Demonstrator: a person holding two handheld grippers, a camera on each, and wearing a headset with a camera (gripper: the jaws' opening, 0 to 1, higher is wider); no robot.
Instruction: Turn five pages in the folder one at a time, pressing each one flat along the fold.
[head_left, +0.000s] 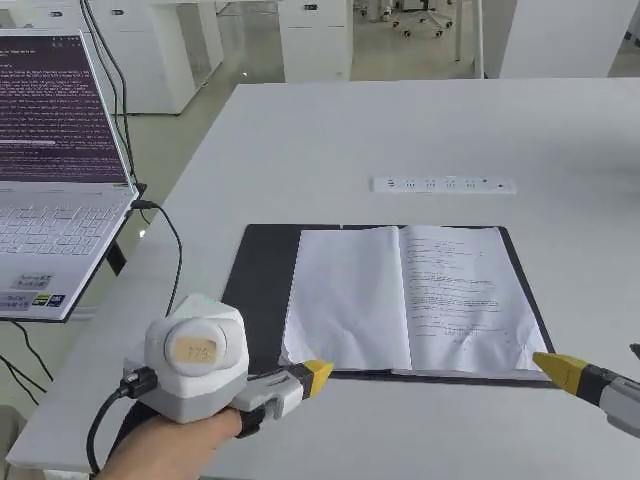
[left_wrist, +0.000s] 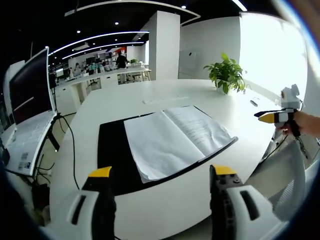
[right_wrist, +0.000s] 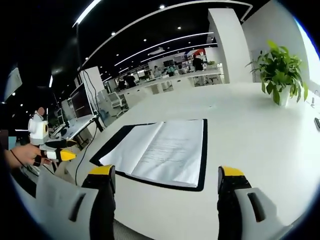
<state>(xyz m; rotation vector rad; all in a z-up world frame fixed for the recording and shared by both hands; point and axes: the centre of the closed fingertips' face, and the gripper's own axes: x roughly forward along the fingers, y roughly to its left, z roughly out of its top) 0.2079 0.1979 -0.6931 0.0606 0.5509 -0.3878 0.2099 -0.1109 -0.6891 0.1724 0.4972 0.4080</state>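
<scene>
Head view: folder (head_left: 262, 290) open on table (head_left: 400, 130), fold running away from person; right gripper (head_left: 558, 369), jaws apart and empty, nearest printed page (head_left: 455, 300); left gripper (head_left: 316, 376) likewise, beside blank page (head_left: 350, 300).

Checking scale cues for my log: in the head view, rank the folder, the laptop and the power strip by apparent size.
1. folder, largest as it looks.
2. laptop, though the picture's left edge crops it and it sits nearer, so this rank is unsure.
3. power strip, clearly smallest.
</scene>
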